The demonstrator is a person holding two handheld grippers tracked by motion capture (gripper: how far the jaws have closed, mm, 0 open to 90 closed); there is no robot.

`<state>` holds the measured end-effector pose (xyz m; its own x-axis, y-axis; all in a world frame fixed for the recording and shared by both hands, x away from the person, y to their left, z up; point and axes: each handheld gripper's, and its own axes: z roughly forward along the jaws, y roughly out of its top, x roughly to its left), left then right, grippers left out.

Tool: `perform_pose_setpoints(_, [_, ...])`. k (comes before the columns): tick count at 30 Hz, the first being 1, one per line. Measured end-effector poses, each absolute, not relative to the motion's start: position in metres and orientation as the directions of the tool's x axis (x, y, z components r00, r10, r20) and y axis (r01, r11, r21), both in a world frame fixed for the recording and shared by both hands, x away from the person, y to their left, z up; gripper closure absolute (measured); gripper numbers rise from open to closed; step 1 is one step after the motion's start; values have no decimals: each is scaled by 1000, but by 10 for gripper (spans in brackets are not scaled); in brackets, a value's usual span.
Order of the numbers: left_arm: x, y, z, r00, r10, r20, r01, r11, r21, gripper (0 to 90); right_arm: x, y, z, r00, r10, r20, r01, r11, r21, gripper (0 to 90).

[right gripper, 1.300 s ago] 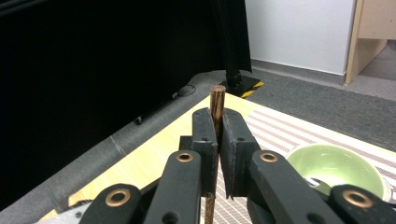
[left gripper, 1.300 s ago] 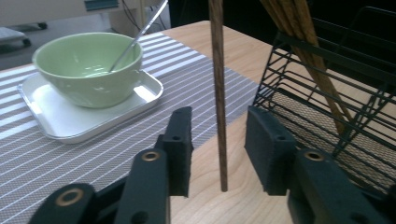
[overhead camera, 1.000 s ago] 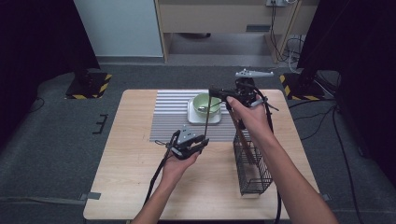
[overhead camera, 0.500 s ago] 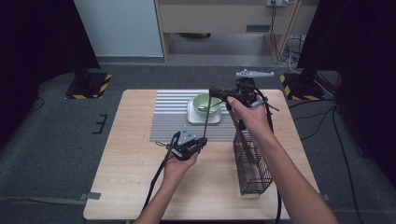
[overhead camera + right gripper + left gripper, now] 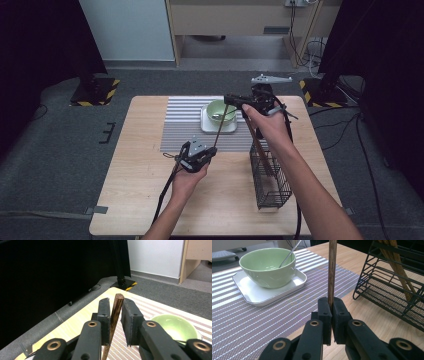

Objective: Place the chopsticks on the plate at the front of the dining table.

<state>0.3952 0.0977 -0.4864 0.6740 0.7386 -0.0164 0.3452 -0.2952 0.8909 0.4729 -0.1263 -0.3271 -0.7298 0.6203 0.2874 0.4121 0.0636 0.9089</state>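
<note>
The thin brown wooden stick (image 5: 220, 127) slants beside the green bowl (image 5: 220, 111). Your left claw (image 5: 209, 152) clamps its lower end. Your right claw (image 5: 231, 98) has just been loosening around its top.

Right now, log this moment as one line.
left gripper: shut on chopstick | right gripper: jaws just opening, chopstick between | bowl on tray

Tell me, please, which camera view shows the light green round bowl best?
The left gripper view shows the light green round bowl best: it is near and sharp, standing on a white square tray with a metal utensil leaning inside. The high view shows it small from above; the right gripper view shows it partly behind the tongs.
</note>
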Motion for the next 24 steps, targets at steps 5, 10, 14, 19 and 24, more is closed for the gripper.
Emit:
perform_pose_setpoints(5, [394, 96, -487, 669, 743, -1, 344, -309, 886, 863, 472, -126, -326, -728, 631, 270, 406, 78, 911, 746])
perform_pose_setpoints(10, [395, 97, -486, 657, 754, -5, 351, -301, 887, 863, 471, -126, -326, -725, 639, 258, 403, 89, 911, 691])
perform_pose_setpoints(14, [394, 98, -485, 655, 756, -1, 350, -301, 887, 863, 471, -127, -326, -724, 641, 255, 403, 94, 910, 711])
perform_pose_setpoints(19, [393, 99, -486, 653, 757, 4, 351, -307, 885, 863, 470, -127, -325, -737, 628, 250, 399, 106, 911, 810])
perform_pose_setpoints(24, [393, 99, -486, 651, 759, 8, 345, -304, 888, 863, 470, -127, -324, -744, 609, 276, 412, 93, 906, 826])
